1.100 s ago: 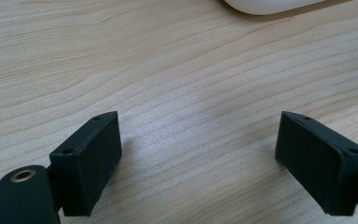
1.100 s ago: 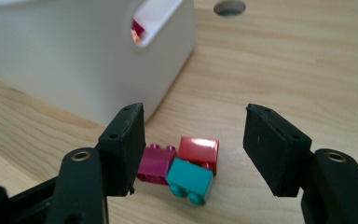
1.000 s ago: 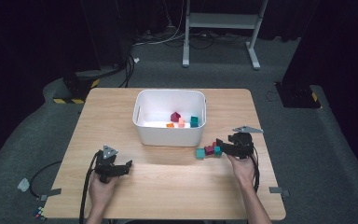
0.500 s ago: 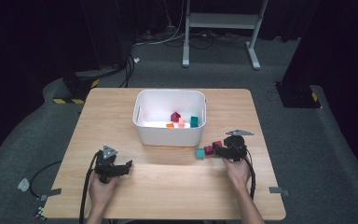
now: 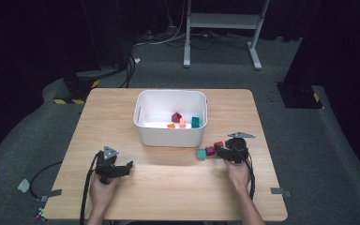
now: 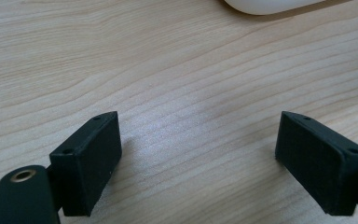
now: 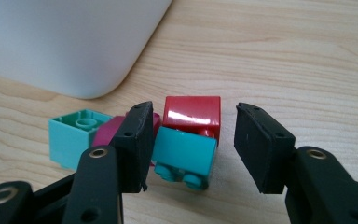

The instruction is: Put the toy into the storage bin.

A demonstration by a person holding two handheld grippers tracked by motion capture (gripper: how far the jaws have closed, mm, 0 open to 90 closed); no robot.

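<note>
A white bin (image 5: 171,136) stands mid-table with several small bricks inside, among them a dark red one (image 5: 176,116) and a teal one (image 5: 195,122). Right of the bin's front corner lie a teal brick (image 5: 201,153), a magenta brick (image 5: 210,150) and a red brick (image 5: 219,145). My right gripper (image 5: 224,151) is at these bricks. In the right gripper view it (image 7: 196,140) stands open, its jaws on either side of a teal brick (image 7: 184,154) lying on its side, with gaps both sides; the red brick (image 7: 192,114) sits just behind. My left gripper (image 5: 124,168) rests open on bare wood.
Another teal brick (image 7: 72,137) and the magenta brick (image 7: 107,130) lie left of the right gripper's jaws, close to the bin wall (image 7: 65,42). The bin's corner (image 6: 270,3) is far ahead of the left gripper (image 6: 205,154). Cables trail off the table's front edge.
My right gripper has shifted a little to the left, up to the bricks beside the bin. The left gripper and the bricks have stayed put.
</note>
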